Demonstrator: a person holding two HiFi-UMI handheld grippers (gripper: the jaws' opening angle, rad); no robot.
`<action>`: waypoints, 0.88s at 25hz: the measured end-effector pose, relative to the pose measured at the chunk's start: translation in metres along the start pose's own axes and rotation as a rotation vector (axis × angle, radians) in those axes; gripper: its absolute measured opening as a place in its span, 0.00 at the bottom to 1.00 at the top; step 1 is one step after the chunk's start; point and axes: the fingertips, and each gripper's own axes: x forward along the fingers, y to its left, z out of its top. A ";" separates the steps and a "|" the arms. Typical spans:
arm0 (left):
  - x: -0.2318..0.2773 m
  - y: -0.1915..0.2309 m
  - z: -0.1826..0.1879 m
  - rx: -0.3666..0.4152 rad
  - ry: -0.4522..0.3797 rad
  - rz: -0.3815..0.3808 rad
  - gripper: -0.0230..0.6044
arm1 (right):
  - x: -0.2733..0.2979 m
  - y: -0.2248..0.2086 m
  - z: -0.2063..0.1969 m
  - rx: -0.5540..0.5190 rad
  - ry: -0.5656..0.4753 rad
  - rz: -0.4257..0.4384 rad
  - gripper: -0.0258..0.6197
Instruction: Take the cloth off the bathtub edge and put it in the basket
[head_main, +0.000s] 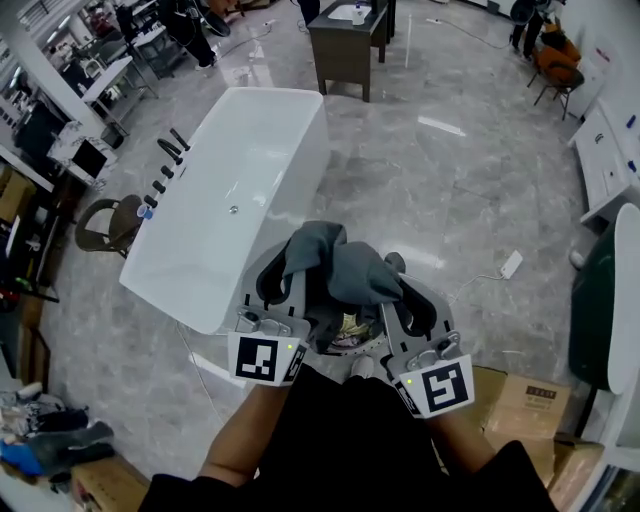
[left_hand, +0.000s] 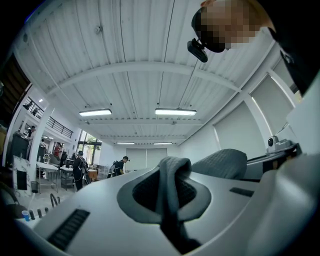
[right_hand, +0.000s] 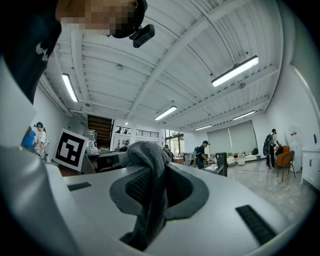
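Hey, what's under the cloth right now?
Under the cloth, pinched by the left gripper and right gripper, part of a pale round rim and something yellowish show. Cloth and grippers cover the rest, so I can't tell what it is.

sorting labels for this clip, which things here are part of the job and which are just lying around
Part of the job:
grey cloth, pinched by the left gripper and the right gripper
white bathtub

Just lying about:
dark cabinet
cardboard box
white power strip
orange chair
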 end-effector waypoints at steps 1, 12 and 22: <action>0.000 0.001 -0.005 -0.003 0.009 0.005 0.08 | 0.002 0.000 -0.004 0.001 0.009 0.007 0.13; 0.002 0.008 -0.051 -0.026 0.095 -0.028 0.08 | 0.017 -0.013 -0.038 0.027 0.068 -0.038 0.13; -0.012 0.009 -0.106 -0.041 0.202 -0.017 0.08 | 0.019 -0.014 -0.095 0.031 0.177 -0.018 0.13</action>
